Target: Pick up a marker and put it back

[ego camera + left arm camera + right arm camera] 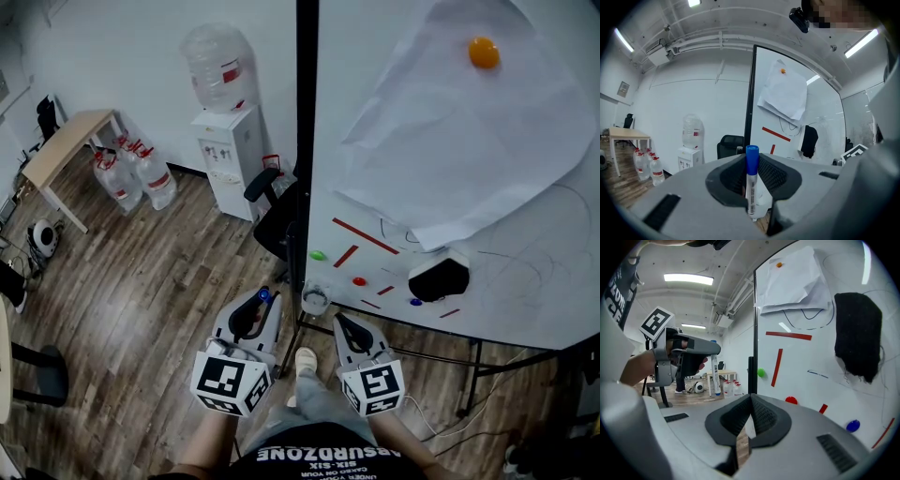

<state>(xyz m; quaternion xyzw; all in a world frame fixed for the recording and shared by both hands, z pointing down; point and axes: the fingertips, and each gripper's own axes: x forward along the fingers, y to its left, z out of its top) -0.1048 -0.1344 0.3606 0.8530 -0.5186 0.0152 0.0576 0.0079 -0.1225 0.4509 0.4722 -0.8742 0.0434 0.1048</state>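
Observation:
A white marker with a blue cap (pixel 751 176) stands upright between the jaws of my left gripper (pixel 751 160), which is shut on it. In the head view the blue cap (pixel 263 295) pokes up from the left gripper (pixel 255 307), just left of the whiteboard's black edge post (pixel 306 141). In the right gripper view the left gripper (pixel 689 350) is at the left, with the marker (pixel 714 376) hanging below it. My right gripper (pixel 343 322) sits below the whiteboard (pixel 525 281). Its jaws (pixel 751 398) are together with nothing in them.
The whiteboard carries a large paper sheet (pixel 469 131), an orange magnet (pixel 484 52), a black eraser (pixel 438 278), red strokes and small coloured magnets. A small cup (pixel 315 299) stands at its lower left corner. A water dispenser (pixel 228 141), office chair (pixel 277 220), bottles (pixel 131 178) and desk (pixel 61 145) lie further left.

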